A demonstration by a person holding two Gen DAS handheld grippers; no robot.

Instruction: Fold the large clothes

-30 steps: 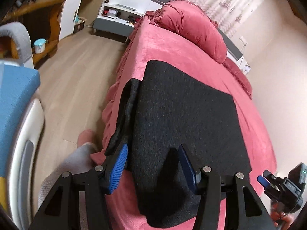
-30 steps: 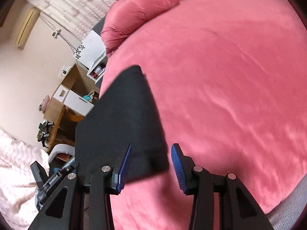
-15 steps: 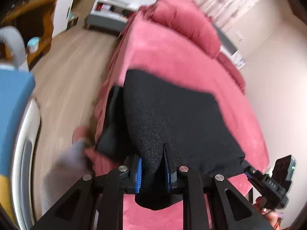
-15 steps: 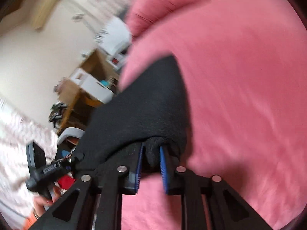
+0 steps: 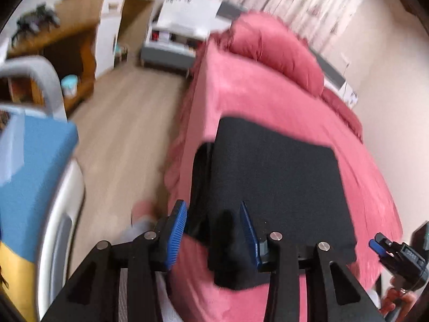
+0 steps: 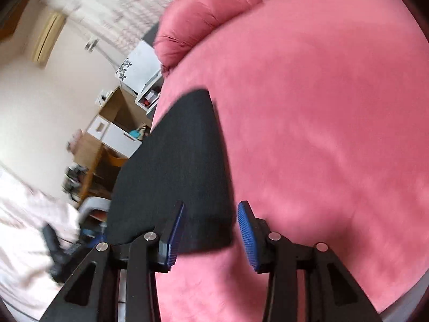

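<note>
A black garment (image 5: 281,182) lies folded into a flat rectangle on the pink bed (image 5: 268,99), with a sleeve or flap hanging over the bed's left side. My left gripper (image 5: 213,230) hovers over the garment's near left corner. Its jaws are opening, and a small hump of fabric stands loose between the blue pads. In the right wrist view the same garment (image 6: 182,166) runs away from my right gripper (image 6: 207,232). Its jaws are opening too, over the near right corner, which lies flat on the bed (image 6: 321,107). The right gripper (image 5: 388,247) also shows at the left view's edge.
A pink pillow (image 5: 273,48) sits at the head of the bed. Wooden floor (image 5: 120,139) lies left of the bed, with a blue-topped object (image 5: 34,166), a wooden shelf unit (image 5: 67,51) and a white nightstand (image 5: 182,26). A person's foot (image 5: 142,214) stands by the bed.
Half a second ago both grippers were pinched shut on the garment's near edge. Now both have let go and spread, and the edge lies back on the bed.
</note>
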